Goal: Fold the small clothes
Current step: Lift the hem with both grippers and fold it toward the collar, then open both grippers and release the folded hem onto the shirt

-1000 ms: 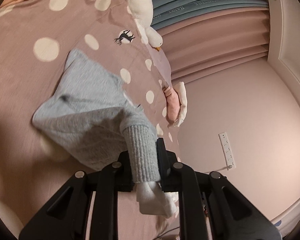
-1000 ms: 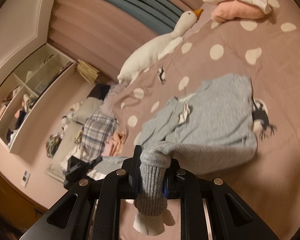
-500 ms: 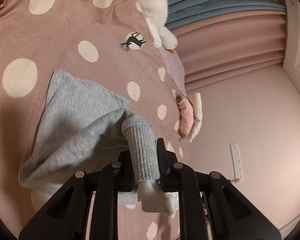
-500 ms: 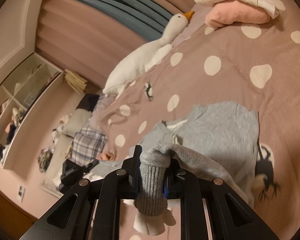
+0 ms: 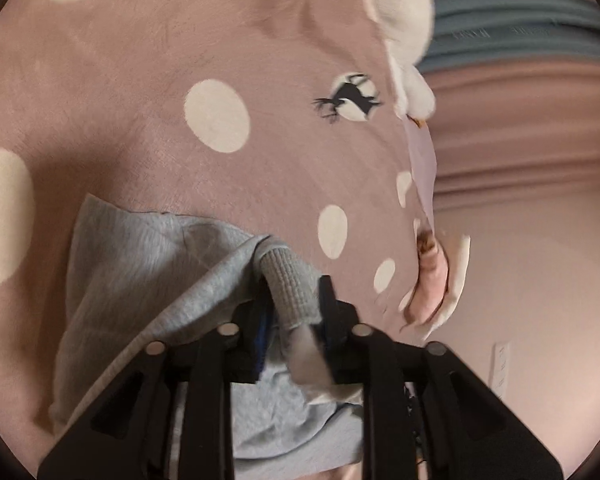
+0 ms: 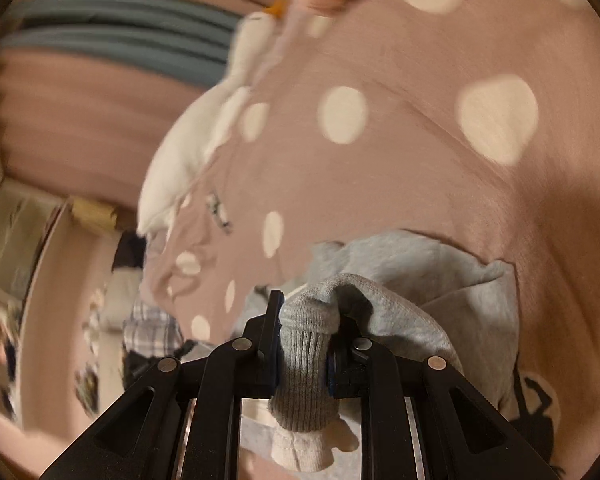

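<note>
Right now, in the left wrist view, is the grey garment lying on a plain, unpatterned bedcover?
No. The grey garment lies on a pink bedcover printed with cream dots and a black deer.

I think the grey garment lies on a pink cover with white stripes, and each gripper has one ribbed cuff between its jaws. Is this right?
One detail is wrong: the pink cover has white dots, not stripes, as both wrist views show. The rest stands: the grey garment lies on it, and the left gripper and right gripper each have a ribbed cuff between the jaws.
</note>
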Motion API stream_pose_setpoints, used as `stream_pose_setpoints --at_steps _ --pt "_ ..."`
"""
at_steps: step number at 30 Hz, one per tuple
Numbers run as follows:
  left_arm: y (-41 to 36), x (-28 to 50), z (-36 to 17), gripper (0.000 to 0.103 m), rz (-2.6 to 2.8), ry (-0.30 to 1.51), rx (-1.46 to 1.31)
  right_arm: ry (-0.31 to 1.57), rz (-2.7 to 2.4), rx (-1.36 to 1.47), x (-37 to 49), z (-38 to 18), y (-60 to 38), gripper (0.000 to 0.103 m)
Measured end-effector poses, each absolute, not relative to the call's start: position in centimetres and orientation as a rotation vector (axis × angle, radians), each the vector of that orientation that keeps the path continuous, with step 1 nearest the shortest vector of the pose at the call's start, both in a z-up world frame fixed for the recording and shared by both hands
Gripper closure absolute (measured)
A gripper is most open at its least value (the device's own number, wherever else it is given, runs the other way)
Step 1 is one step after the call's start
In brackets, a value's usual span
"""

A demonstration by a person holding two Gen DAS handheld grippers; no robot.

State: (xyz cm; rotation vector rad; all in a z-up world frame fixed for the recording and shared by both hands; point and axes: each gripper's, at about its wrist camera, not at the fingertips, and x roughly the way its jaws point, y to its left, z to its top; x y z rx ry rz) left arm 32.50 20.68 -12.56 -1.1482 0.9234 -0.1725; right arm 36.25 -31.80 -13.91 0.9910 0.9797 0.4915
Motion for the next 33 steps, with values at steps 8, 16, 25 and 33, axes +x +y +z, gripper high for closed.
stream_pose_setpoints --at_steps 8,16,25,33 --pt "23.1 31.6 -11.8 0.042 -0.067 0.867 -1.121 0.915 0.439 1.195 35.8 -14.6 -35.9 0.039" --pt "18.0 28.7 -9.5 0.044 -0.194 0.928 -0.773 0.863 0.467 0.665 30.9 -8.8 -32.7 0.039" --pt "14.1 25.2 -14.1 0.054 -0.2 1.027 -0.534 0.933 0.497 0.15 25.4 -10.2 -25.8 0.075" --pt "18.0 19.5 -16.0 0.061 -0.234 1.021 -0.681 0.999 0.387 0.035 22.3 -13.9 -27.0 0.077"
